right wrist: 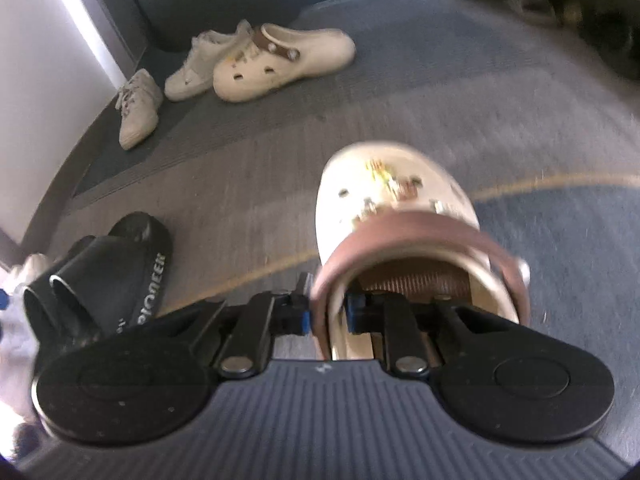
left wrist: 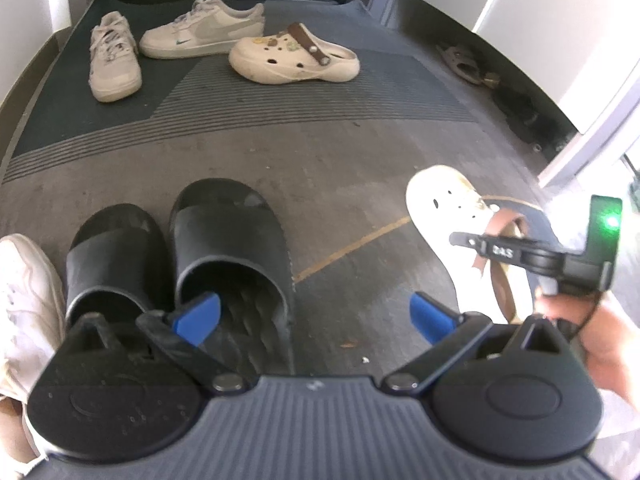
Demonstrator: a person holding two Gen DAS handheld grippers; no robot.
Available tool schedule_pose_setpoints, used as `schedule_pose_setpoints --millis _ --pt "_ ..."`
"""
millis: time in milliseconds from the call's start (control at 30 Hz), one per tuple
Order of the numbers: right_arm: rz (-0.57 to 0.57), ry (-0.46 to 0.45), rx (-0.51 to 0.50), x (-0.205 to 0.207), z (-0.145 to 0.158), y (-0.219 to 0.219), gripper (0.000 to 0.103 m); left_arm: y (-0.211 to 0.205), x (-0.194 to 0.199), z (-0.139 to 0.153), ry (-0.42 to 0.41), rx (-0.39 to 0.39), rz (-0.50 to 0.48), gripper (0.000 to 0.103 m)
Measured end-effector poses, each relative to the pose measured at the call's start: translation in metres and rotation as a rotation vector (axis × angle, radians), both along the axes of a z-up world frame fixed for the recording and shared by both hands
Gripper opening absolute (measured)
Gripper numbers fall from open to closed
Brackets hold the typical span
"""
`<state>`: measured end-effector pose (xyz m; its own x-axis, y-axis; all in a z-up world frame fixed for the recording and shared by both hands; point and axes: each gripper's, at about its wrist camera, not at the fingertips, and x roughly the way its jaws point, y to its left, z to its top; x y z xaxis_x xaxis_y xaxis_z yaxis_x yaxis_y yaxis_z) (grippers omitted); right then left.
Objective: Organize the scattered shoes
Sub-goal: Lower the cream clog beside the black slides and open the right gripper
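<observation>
Right gripper (right wrist: 328,316) jaws pinching the side wall of a cream clog (right wrist: 396,208) near its heel opening, brown strap (right wrist: 420,232) across the top, charms on the toe; the clog looks lifted off the floor, toe pointing away. Left gripper (left wrist: 312,316) jaws spread wide, nothing between them, hovering above the heel end of a pair of black slides (left wrist: 228,240) sitting side by side on the grey mat (left wrist: 320,152). Matching second cream clog (left wrist: 294,58) lies at the far end of the mat, just beside two beige sneakers (left wrist: 160,40), one angled apart from the other. A person's hand (left wrist: 600,332) grips the right tool's handle at the left view's right edge. White shoe (left wrist: 24,292) at the left edge.
</observation>
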<state>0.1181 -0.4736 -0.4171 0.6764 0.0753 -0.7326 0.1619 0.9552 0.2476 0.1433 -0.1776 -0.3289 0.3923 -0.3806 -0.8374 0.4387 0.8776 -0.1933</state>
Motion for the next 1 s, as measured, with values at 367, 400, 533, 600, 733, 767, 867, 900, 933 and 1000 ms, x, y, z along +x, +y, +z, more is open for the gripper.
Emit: schedule_pose_setpoints --millis 367,400,533,600,733,767,867,900,933,1000 --pt "-0.075 0.010 0.022 0.003 -0.001 0.028 0.017 0.017 0.022 0.009 -0.040 -0.012 0.109 0.102" --pt "-0.100 0.014 0.044 0.007 -0.001 0.029 0.017 0.017 0.022 0.010 -0.042 -0.010 0.112 0.102" --pt "-0.097 0.029 0.069 0.018 -0.003 0.032 0.023 0.020 0.032 0.014 -0.046 -0.012 0.125 0.102" --pt "-0.106 0.033 0.102 0.019 -0.004 0.028 0.024 0.023 0.040 0.016 -0.045 -0.018 0.137 0.102" --pt "-0.132 0.026 0.202 0.002 0.004 0.028 0.052 0.026 0.061 0.019 -0.029 -0.042 0.140 0.102" --pt "-0.147 0.016 0.238 -0.009 0.010 0.029 0.076 0.026 0.069 0.019 -0.025 -0.049 0.137 0.102" --pt "-0.171 -0.017 0.259 -0.039 0.028 0.034 0.090 0.026 0.096 0.025 -0.038 -0.060 0.125 0.102" --pt "-0.172 -0.027 0.257 -0.048 0.034 0.036 0.090 0.022 0.109 0.028 -0.057 -0.047 0.117 0.103" --pt "-0.170 -0.034 0.259 -0.056 0.039 0.038 0.090 0.017 0.124 0.032 -0.083 -0.025 0.107 0.103" --pt "-0.160 -0.048 0.244 -0.069 0.048 0.043 0.090 -0.002 0.155 0.038 -0.122 0.020 0.080 0.103"
